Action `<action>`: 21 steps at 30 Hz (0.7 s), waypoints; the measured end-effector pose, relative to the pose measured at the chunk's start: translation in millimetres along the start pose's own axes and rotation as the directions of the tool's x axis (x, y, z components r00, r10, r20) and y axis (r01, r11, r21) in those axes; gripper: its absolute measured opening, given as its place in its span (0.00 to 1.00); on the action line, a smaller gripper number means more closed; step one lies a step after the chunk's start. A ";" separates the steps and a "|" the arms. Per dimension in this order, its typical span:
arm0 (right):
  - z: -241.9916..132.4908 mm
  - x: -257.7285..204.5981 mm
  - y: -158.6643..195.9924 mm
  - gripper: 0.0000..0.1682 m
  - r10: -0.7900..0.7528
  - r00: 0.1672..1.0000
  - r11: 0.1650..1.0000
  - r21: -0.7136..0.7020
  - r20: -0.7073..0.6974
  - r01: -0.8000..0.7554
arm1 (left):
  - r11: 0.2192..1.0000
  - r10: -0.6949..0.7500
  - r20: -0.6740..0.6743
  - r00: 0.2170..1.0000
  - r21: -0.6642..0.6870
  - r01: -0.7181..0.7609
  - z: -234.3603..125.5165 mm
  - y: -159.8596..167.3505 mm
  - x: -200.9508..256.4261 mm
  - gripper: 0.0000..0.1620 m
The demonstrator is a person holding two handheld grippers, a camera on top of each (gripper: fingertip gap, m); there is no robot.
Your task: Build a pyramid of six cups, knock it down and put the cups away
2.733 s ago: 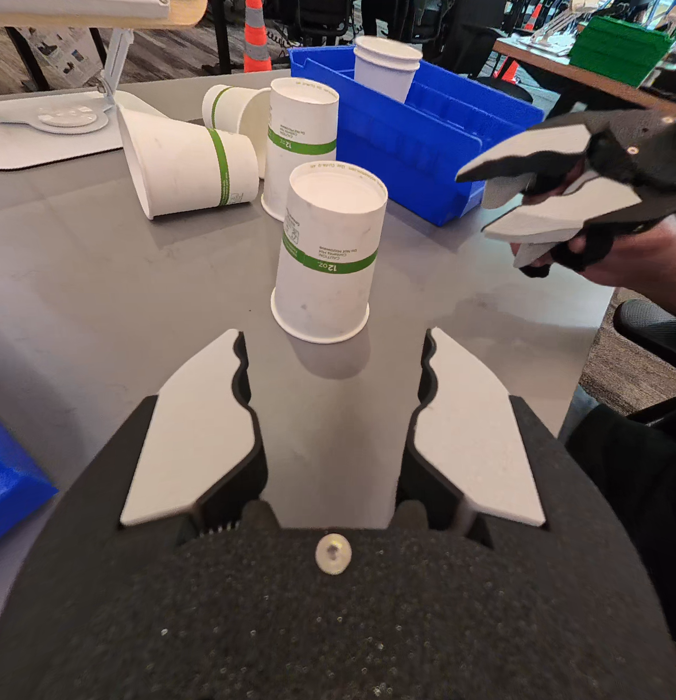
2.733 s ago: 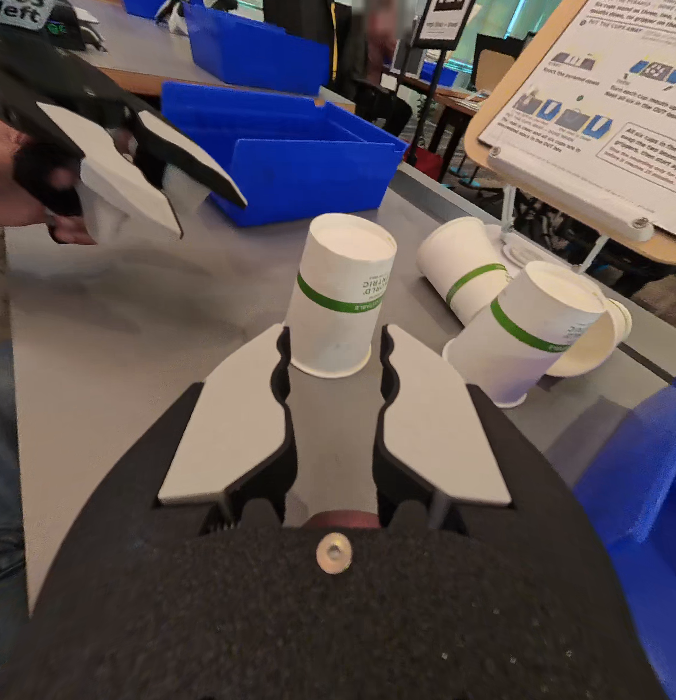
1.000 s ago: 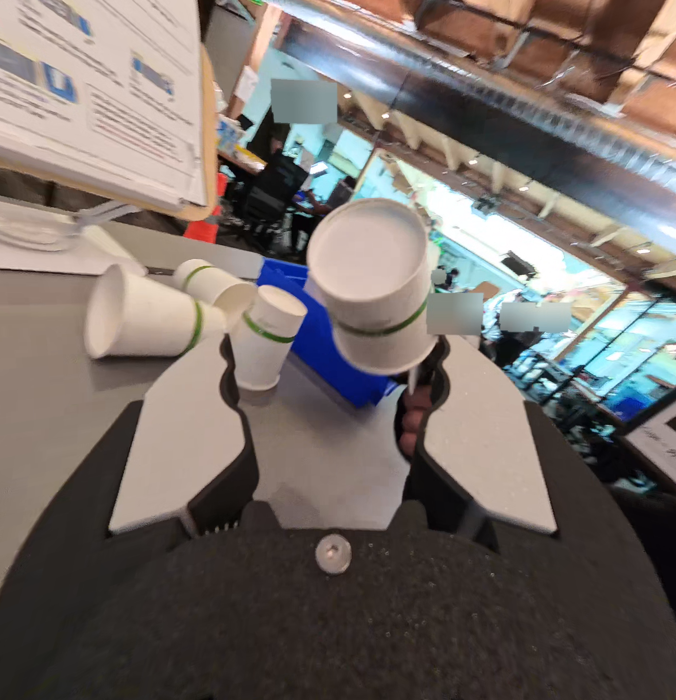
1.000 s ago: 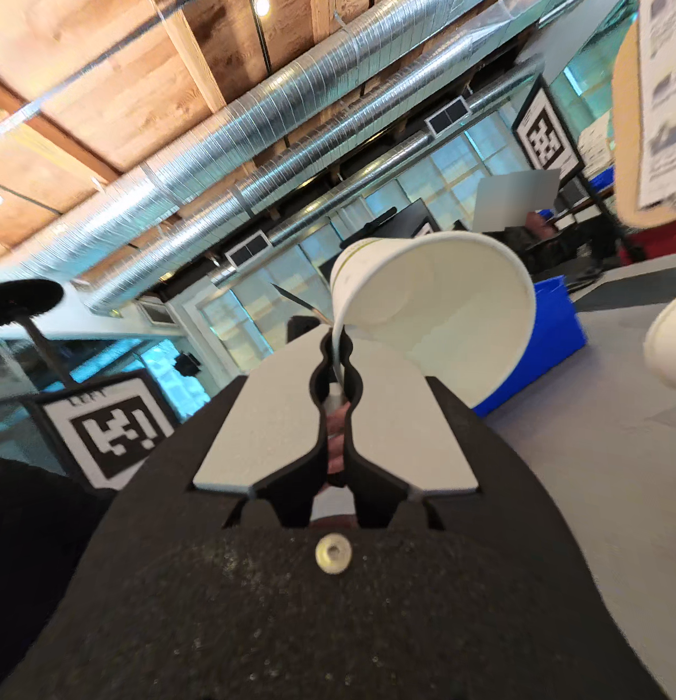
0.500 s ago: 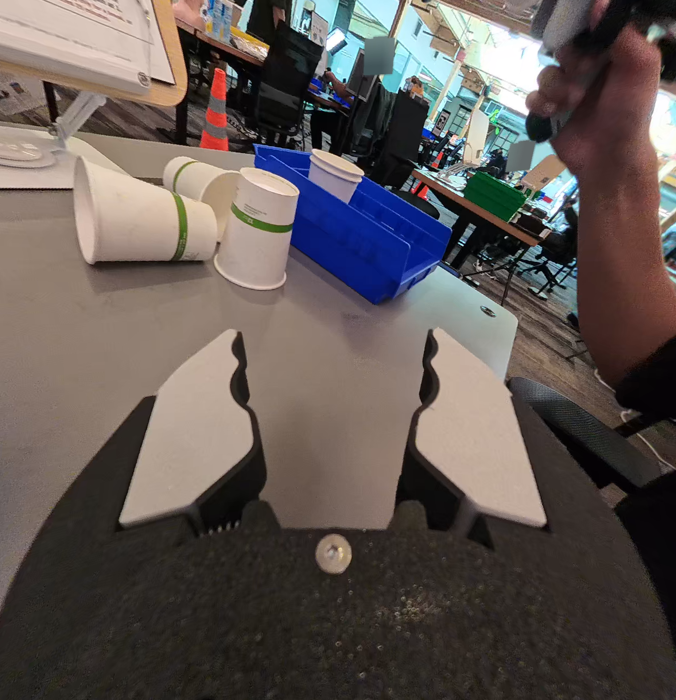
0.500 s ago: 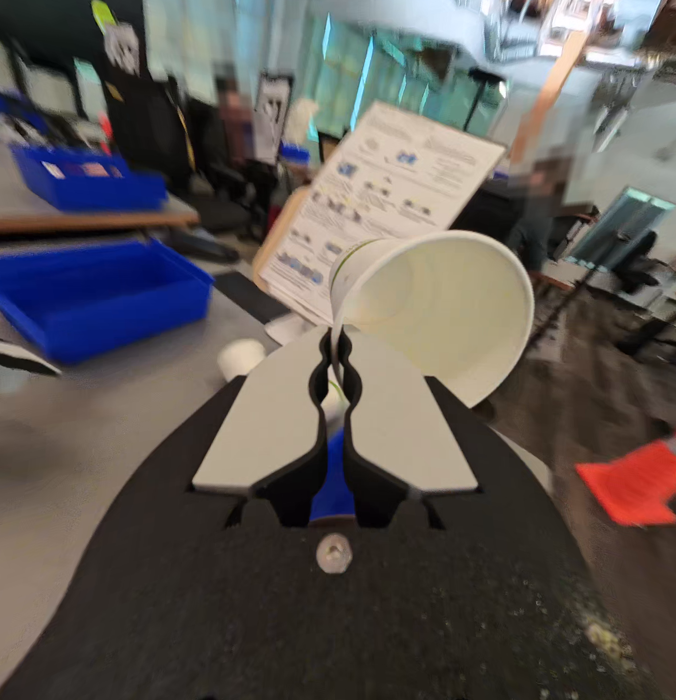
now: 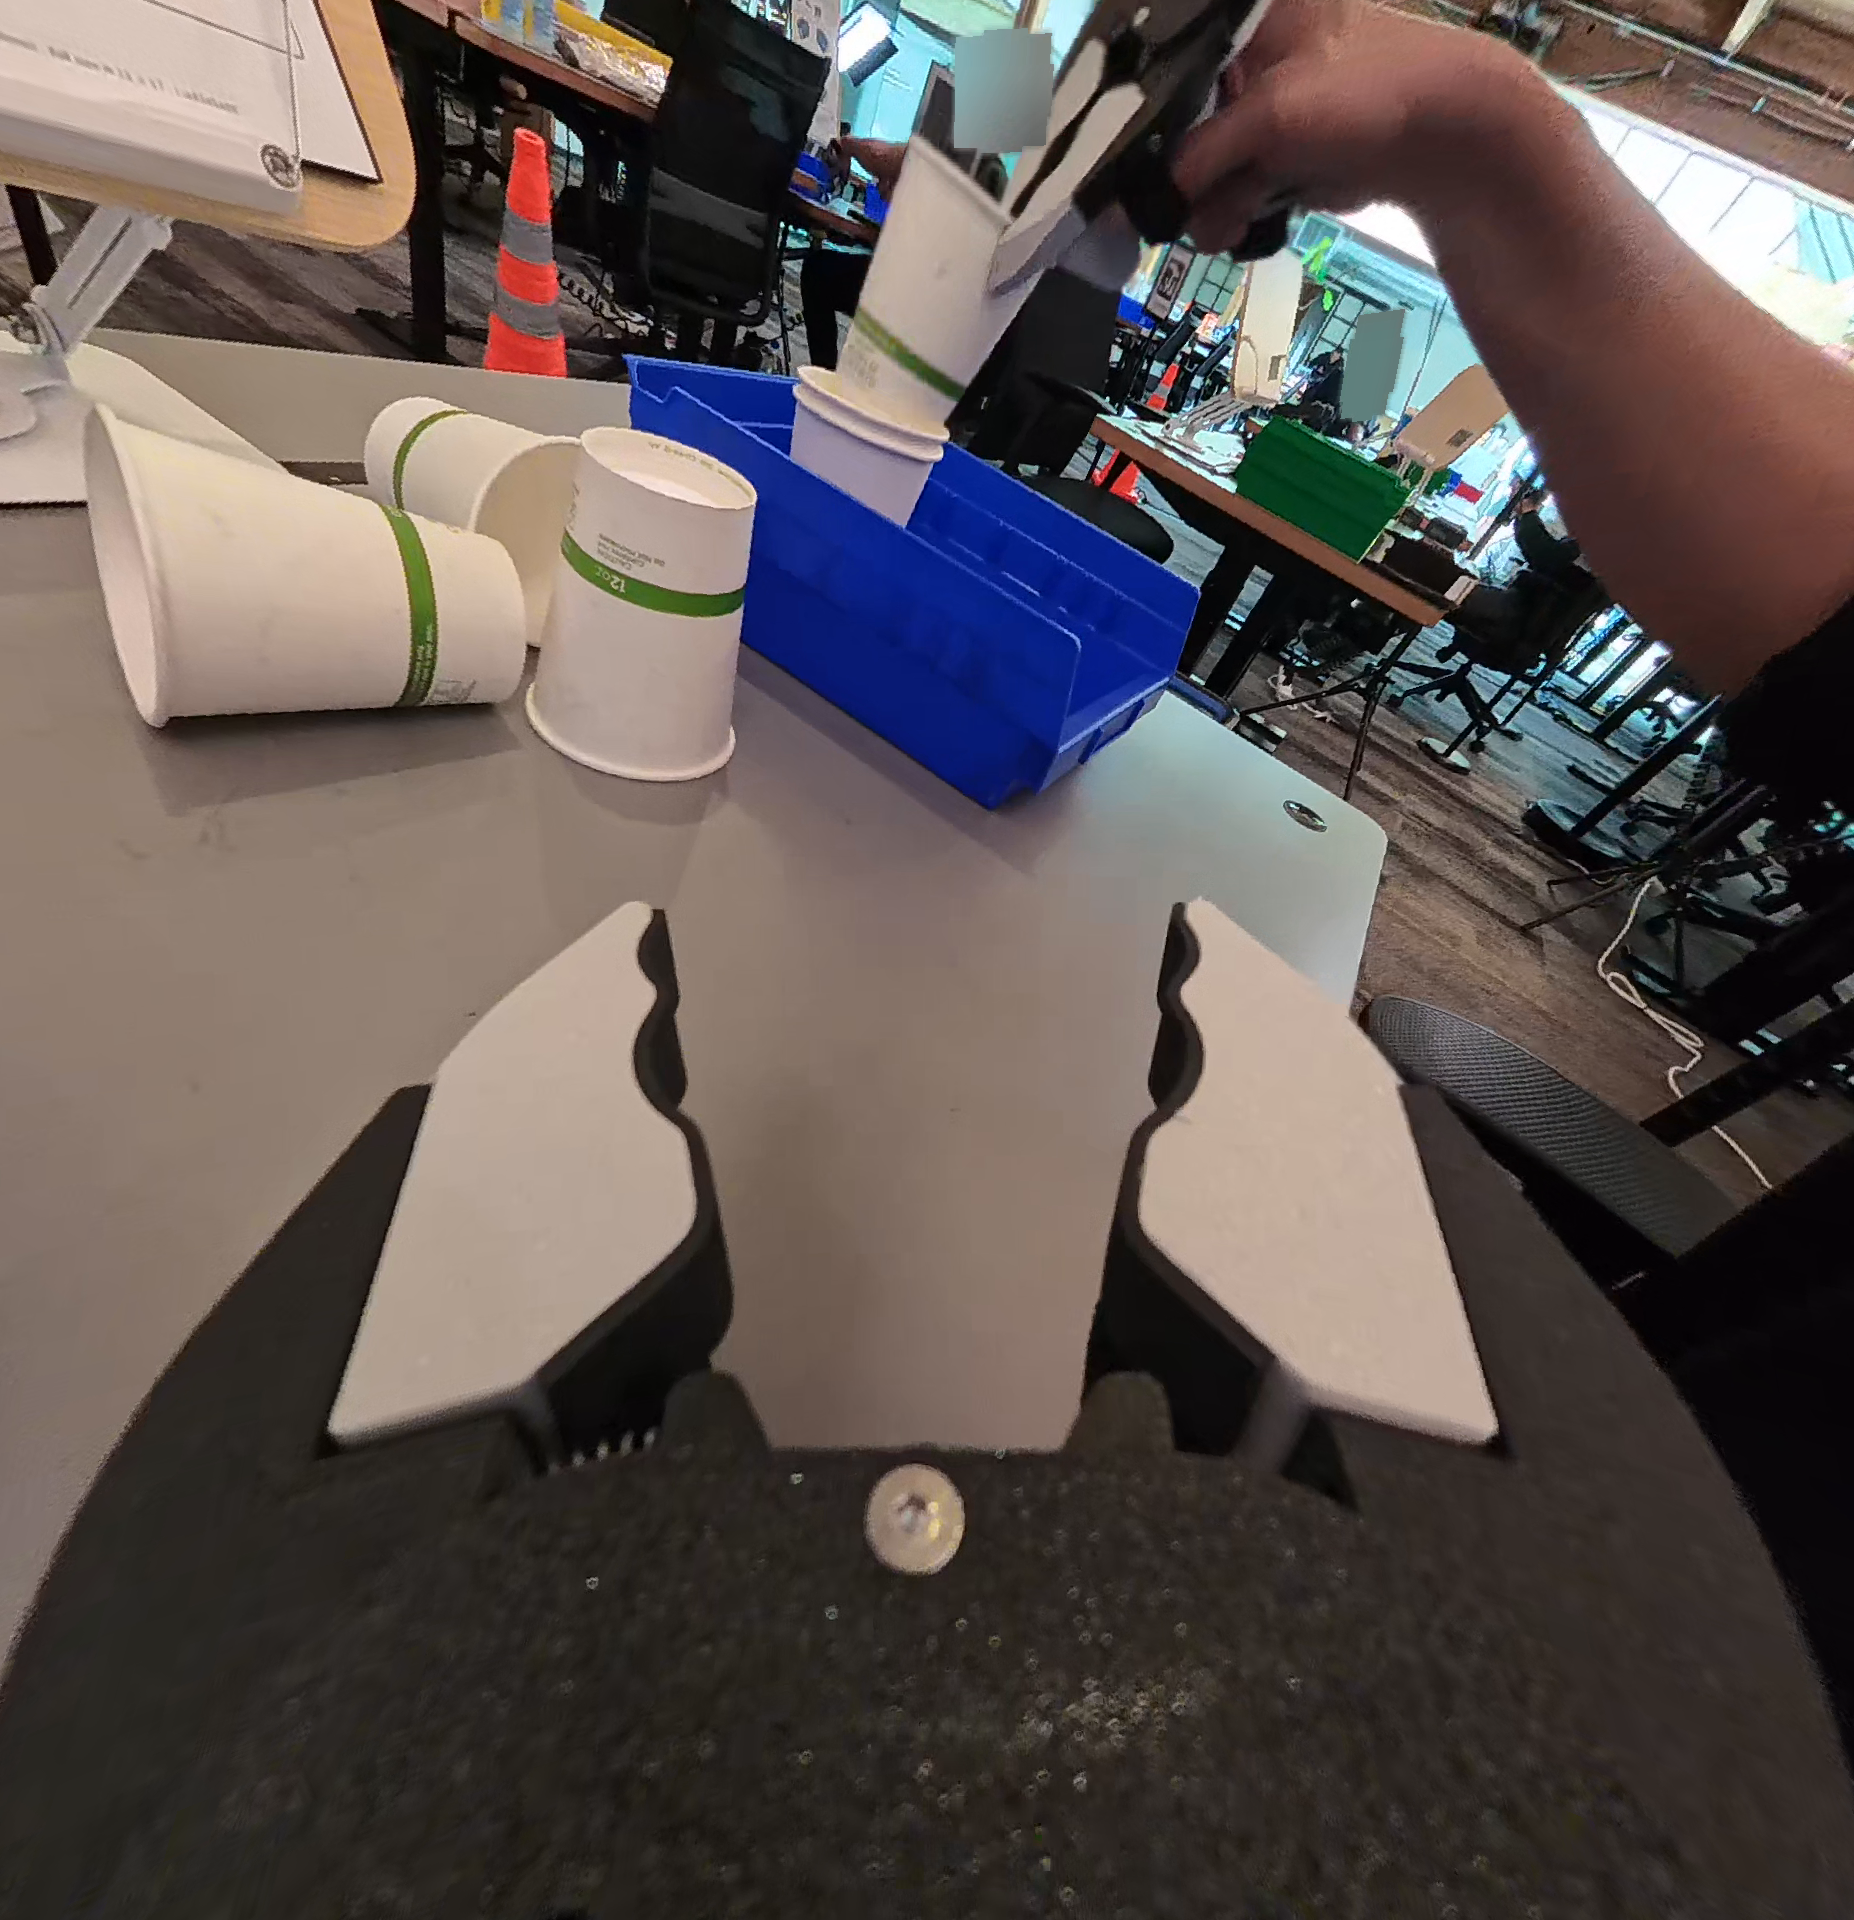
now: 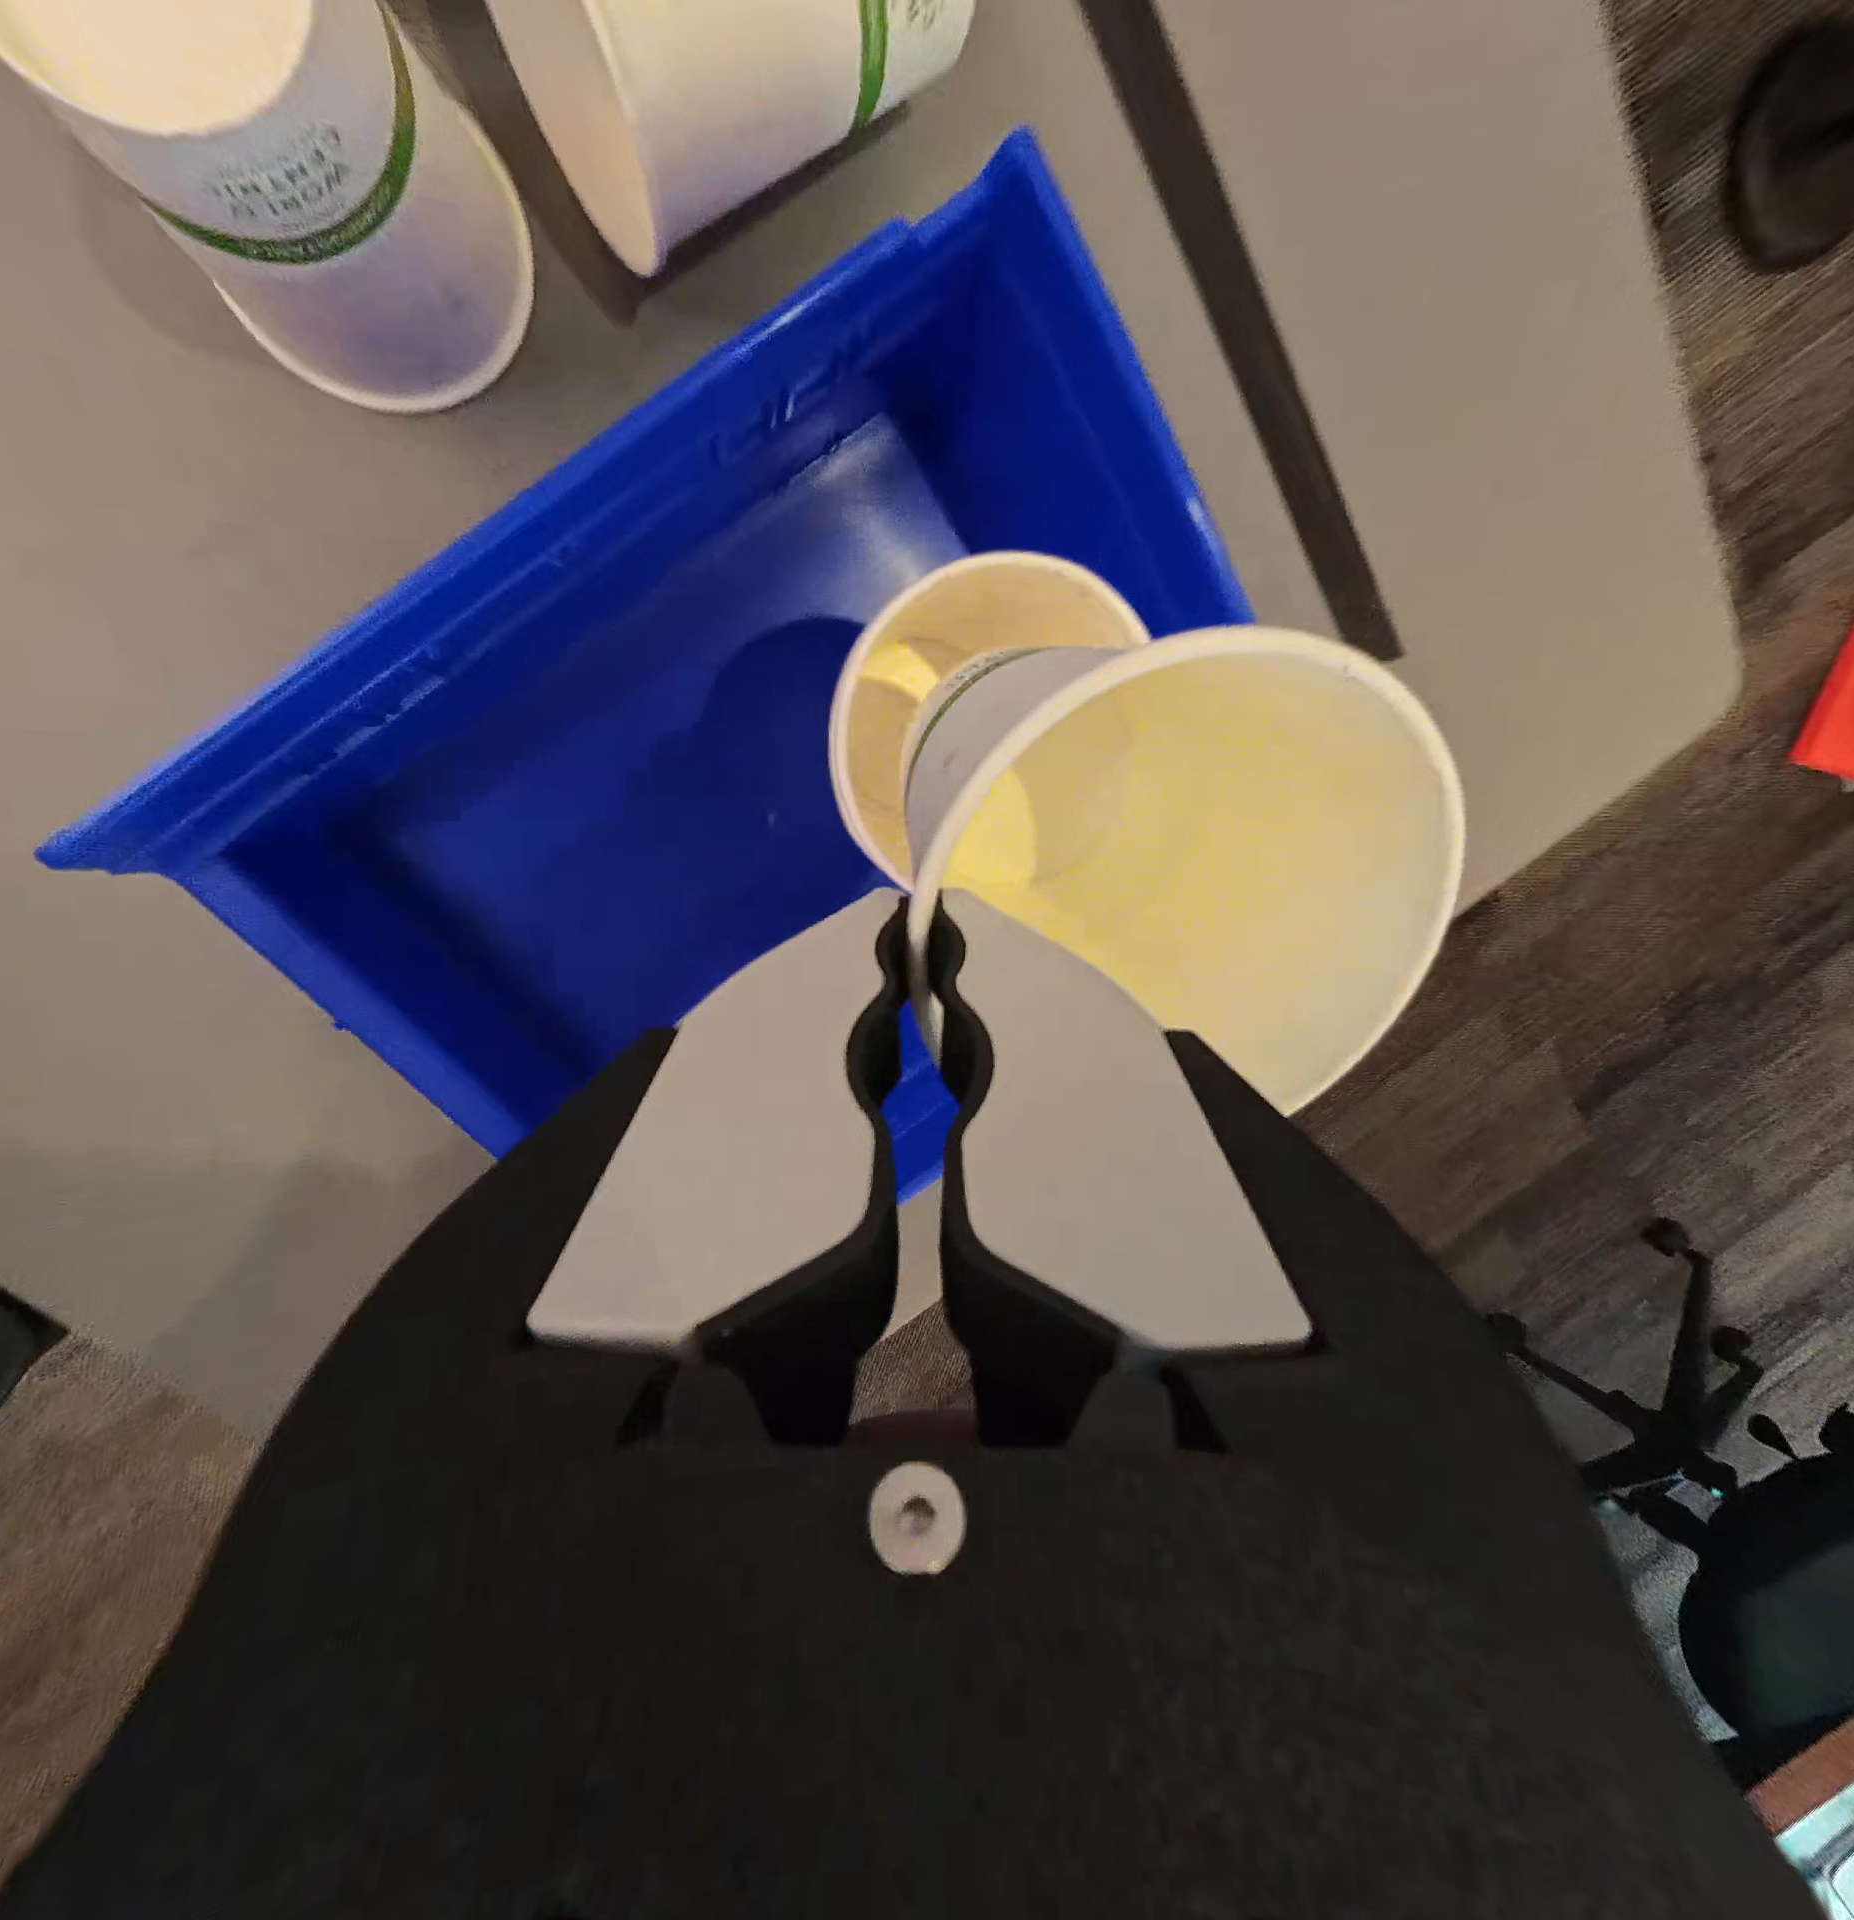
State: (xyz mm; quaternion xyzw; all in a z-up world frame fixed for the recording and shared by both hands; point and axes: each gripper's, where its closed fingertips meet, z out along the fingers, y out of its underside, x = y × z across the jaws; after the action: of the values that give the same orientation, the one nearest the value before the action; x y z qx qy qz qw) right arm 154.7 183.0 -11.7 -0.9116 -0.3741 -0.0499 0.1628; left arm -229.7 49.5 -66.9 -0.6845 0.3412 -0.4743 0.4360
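Putting away is the step in hand. In the right wrist view the right gripper (image 8: 918, 940) has its fingers pressed together on the rim of a held cup (image 8: 1183, 831), pinching the wall near frame centre. The cup hangs mouth up, its base entering the stack (image 8: 902, 707) that stands in the bin (image 8: 549, 790) at centre left. In the left wrist view the same cup (image 7: 928, 281) tilts over the stack (image 7: 866, 447) at upper centre.

The left gripper (image 7: 918, 1039) hovers empty over the worktop (image 7: 902, 883), fingers spread wide.

Three cups are not yet stowed: an upturned cup (image 7: 642, 603) at upper left, beside a fallen cup (image 7: 289, 603) and a far cup (image 7: 455, 468) lying behind.

Next, the held cup likely needs straightening and lowering until it nests, then releasing. The tilt could catch the stack's rim and tip it.
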 end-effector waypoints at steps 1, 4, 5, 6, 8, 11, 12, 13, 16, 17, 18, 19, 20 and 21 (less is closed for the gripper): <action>8.3 -1.5 -1.0 0.01 -0.006 1.000 1.000 -0.023 0.023 0.007 | 1.000 0.003 -0.001 1.000 -0.006 -0.003 0.4 1.3 0.4 0.54; 33.2 -8.6 0.2 0.01 -0.002 0.995 0.996 -0.092 0.099 0.011 | 1.000 0.006 -0.008 1.000 -0.024 -0.006 2.3 6.2 2.0 0.54; 41.0 -11.5 2.1 0.01 0.001 0.992 0.993 -0.116 0.123 0.013 | 1.000 0.005 -0.012 1.000 -0.030 -0.006 2.8 7.7 2.8 0.54; 48.0 -14.4 4.0 0.01 0.001 0.989 0.991 -0.135 0.145 0.018 | 0.999 0.005 -0.017 1.000 -0.036 -0.006 3.3 9.2 3.8 0.54; 57.8 -22.3 6.4 0.03 -0.003 0.980 0.988 -0.150 0.201 0.034 | 0.999 0.009 -0.024 1.000 -0.047 -0.010 3.9 11.7 5.6 0.54; 65.2 -25.8 8.5 0.14 0.003 0.975 0.988 -0.152 0.222 0.031 | 0.998 0.024 -0.027 0.999 -0.056 -0.025 4.4 13.1 7.2 0.55; 65.4 -24.2 9.3 0.15 0.003 0.977 0.988 -0.150 0.213 0.029 | 0.998 0.029 -0.027 0.999 -0.058 -0.030 4.6 13.5 7.3 0.55; 63.8 -23.5 8.8 0.15 0.003 0.978 0.990 -0.138 0.210 0.027 | 0.998 0.031 -0.027 0.999 -0.060 -0.033 4.9 14.0 7.2 0.55; 45.1 -24.0 -3.4 0.16 0.007 0.982 1.000 -0.026 0.187 -0.002 | 0.998 0.026 -0.031 0.999 -0.065 -0.028 5.6 15.1 7.4 0.55; 33.1 -23.4 -12.2 0.17 0.005 0.989 0.999 0.048 0.148 -0.013 | 0.998 0.027 -0.029 0.999 -0.063 -0.028 5.4 14.8 7.1 0.55; 17.7 -24.7 -24.0 0.19 0.006 0.995 0.989 0.148 0.102 -0.021 | 0.998 0.031 -0.025 0.999 -0.060 -0.032 5.1 13.9 6.3 0.55; -0.7 -28.7 -38.3 0.22 0.011 0.998 0.962 0.272 0.054 -0.025 | 0.998 0.037 -0.019 0.999 -0.058 -0.038 4.5 12.8 5.1 0.55; -20.8 -33.5 -52.8 0.23 0.042 0.999 0.913 0.405 -0.004 -0.037 | 0.998 0.043 -0.012 0.999 -0.055 -0.043 3.9 11.6 3.7 0.55; -40.1 -40.4 -64.8 0.23 0.100 0.993 0.846 0.530 -0.055 -0.056 | 0.998 0.046 -0.003 0.999 -0.051 -0.046 3.3 10.5 1.9 0.55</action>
State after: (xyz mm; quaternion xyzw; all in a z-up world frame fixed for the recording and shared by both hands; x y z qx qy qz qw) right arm 81.8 185.9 34.3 -0.8436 -0.3292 0.0247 0.4236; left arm -226.5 44.7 -76.5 -0.6867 0.3693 -0.4561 0.4290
